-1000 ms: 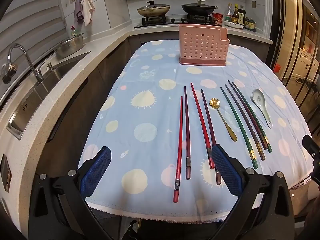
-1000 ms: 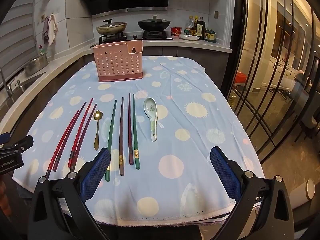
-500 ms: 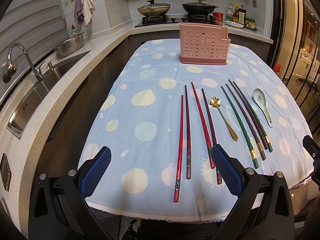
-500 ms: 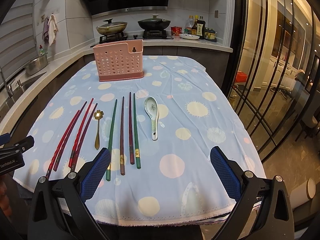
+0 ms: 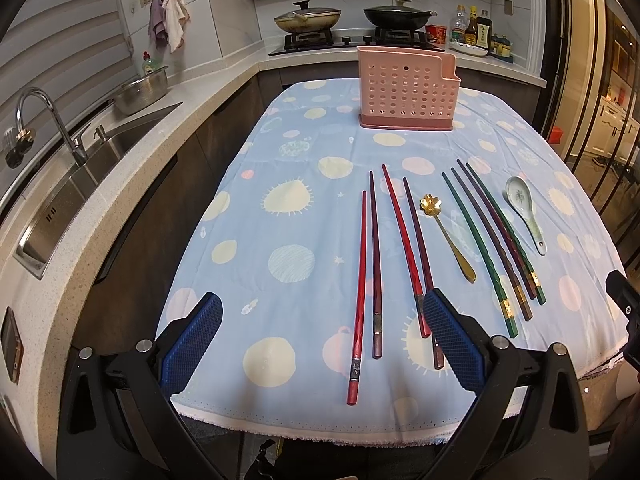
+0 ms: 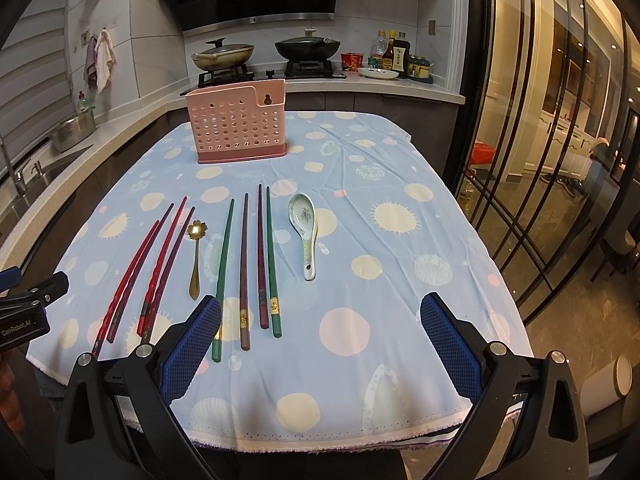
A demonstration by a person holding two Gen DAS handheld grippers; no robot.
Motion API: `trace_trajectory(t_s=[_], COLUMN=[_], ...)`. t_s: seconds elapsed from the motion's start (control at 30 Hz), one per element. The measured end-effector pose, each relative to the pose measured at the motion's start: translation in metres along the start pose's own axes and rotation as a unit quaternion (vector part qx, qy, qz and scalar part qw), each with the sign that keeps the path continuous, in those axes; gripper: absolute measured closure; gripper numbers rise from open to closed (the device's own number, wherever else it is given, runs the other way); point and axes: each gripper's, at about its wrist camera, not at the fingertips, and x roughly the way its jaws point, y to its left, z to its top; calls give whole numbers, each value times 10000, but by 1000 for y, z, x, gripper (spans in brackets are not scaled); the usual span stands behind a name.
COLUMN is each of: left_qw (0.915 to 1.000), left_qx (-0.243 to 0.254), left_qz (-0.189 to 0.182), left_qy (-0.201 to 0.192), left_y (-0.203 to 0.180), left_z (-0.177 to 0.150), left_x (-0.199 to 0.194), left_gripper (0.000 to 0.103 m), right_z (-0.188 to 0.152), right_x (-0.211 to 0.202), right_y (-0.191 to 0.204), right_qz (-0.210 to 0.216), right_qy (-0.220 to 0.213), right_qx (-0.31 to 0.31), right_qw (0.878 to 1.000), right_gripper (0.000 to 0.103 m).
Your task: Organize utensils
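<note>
A pink perforated utensil holder (image 5: 407, 93) (image 6: 239, 122) stands upright at the table's far end. Several red and maroon chopsticks (image 5: 360, 280) (image 6: 132, 272) lie side by side near the front edge. A gold flower spoon (image 5: 448, 232) (image 6: 196, 256), several green and brown chopsticks (image 5: 484, 240) (image 6: 244, 264) and a white ceramic spoon (image 5: 524, 208) (image 6: 306, 232) lie to their right. My left gripper (image 5: 320, 340) is open and empty above the red chopsticks' handles. My right gripper (image 6: 320, 340) is open and empty above the cloth, right of the green chopsticks.
A blue dotted tablecloth (image 5: 288, 216) covers the table. A counter with a sink (image 5: 80, 168) runs along the left. A stove with two pans (image 6: 264, 56) and bottles (image 6: 394, 56) is behind the holder. Glass doors (image 6: 540, 160) stand to the right.
Both grippers have drifted slightly forward over the table. Nothing on the table has moved.
</note>
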Motion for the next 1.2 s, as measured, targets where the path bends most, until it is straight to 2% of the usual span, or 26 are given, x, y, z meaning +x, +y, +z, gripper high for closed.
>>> trace_trajectory(t_s=[1.2], left_qw=[10000], left_qx=[34], left_qz=[-8], left_qy=[13], left_y=[-2], left_z=[-1], left_x=[1], left_gripper=[7], right_z=[0], right_x=[-1], right_y=[-1], right_qz=[11], right_qy=[6], right_qx=[21], right_qw=[10000], right_gripper=[7])
